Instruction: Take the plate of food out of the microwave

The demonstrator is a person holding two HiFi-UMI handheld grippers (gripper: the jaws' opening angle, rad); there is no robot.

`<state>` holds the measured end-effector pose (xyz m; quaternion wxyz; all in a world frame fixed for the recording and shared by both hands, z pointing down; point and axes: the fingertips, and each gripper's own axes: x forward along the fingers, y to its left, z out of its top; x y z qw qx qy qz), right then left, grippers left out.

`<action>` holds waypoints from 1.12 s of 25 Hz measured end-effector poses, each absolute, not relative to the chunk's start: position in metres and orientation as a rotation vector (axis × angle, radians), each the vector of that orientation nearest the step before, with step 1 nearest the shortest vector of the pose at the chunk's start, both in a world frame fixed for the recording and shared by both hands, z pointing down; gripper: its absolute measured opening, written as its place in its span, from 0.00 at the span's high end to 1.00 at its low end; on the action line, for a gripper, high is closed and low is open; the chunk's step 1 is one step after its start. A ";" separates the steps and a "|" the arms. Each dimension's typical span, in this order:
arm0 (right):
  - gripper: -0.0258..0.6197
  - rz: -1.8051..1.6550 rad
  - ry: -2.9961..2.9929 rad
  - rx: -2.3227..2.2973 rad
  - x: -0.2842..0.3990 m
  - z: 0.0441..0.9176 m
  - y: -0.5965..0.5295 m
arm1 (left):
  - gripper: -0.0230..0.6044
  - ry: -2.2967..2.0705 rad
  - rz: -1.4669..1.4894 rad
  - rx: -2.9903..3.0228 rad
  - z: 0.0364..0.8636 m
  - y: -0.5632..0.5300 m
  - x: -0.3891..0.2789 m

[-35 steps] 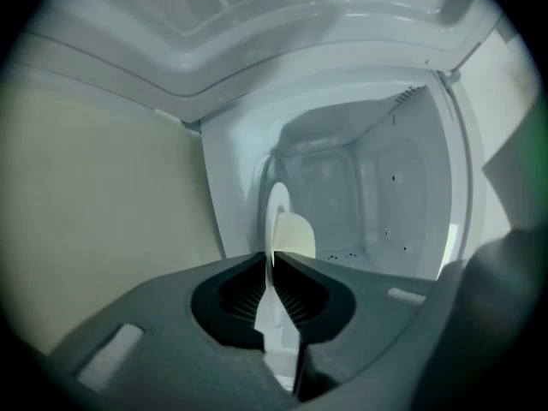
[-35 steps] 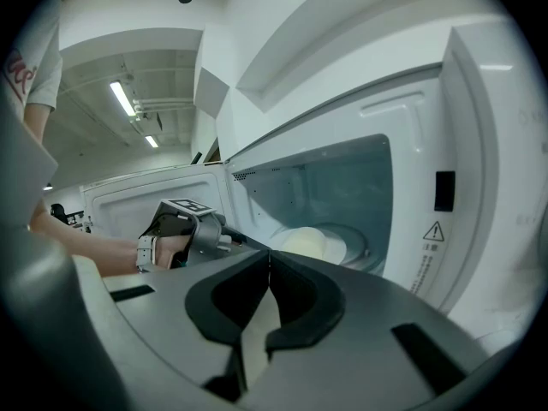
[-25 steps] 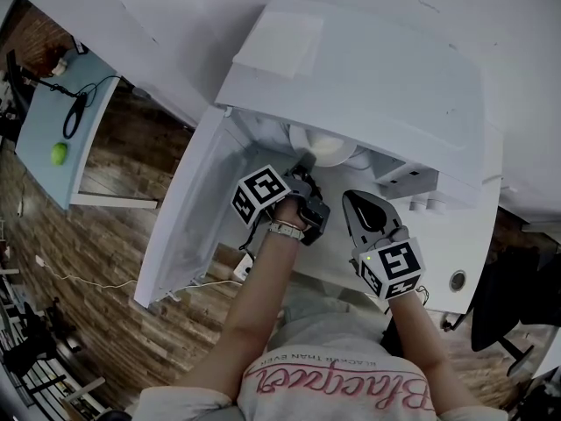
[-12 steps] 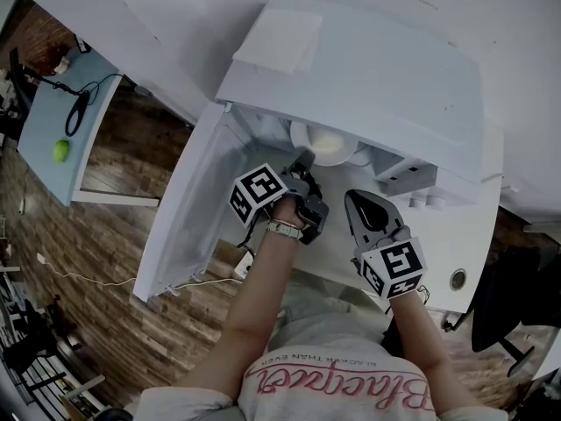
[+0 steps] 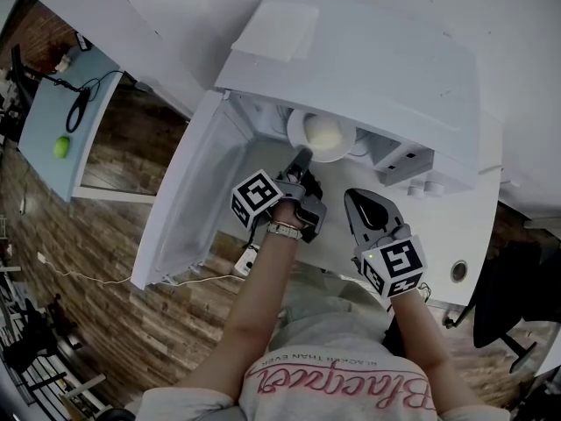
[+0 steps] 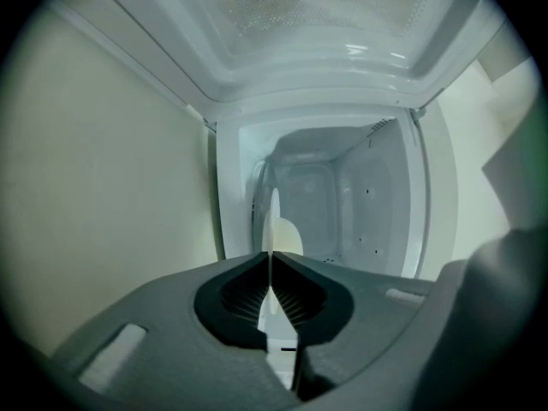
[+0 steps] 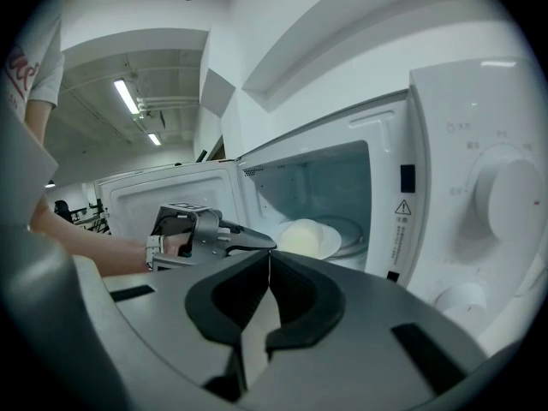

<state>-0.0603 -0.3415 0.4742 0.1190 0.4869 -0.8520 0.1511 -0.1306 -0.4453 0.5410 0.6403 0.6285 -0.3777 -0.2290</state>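
Observation:
A white plate [image 5: 295, 135] with a pale round mound of food [image 5: 323, 132] sits at the mouth of the white microwave [image 5: 377, 68], whose door [image 5: 188, 209] hangs open to the left. My left gripper [image 5: 303, 155] is shut on the plate's near rim. In the left gripper view the plate [image 6: 273, 217] stands edge-on between the pressed jaws, with the food [image 6: 289, 236] just right of it. My right gripper [image 5: 352, 196] hovers shut and empty in front of the microwave, right of the plate. From there the plate [image 7: 332, 241] and the food [image 7: 300, 236] show inside the opening.
The control panel with round knobs [image 7: 505, 204] is on the microwave's right side. A flat white block [image 5: 276, 32] lies on top of the microwave. Far left, a pale desk [image 5: 44, 121] holds a green ball [image 5: 61, 147] and cables, above a wooden floor.
The plate with the food has come further out of the cavity, held by the left gripper, and more of it shows. The right gripper has stayed about where it was.

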 end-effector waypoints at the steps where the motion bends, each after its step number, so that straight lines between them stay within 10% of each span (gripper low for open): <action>1: 0.94 0.442 -2.491 1.424 -0.060 0.474 -0.339 | 0.94 -0.860 -0.527 1.434 0.541 -0.443 -0.131; 28: 0.94 0.367 -2.562 1.373 -0.062 0.456 -0.285 | 0.94 -0.875 -0.602 1.475 0.524 -0.375 -0.140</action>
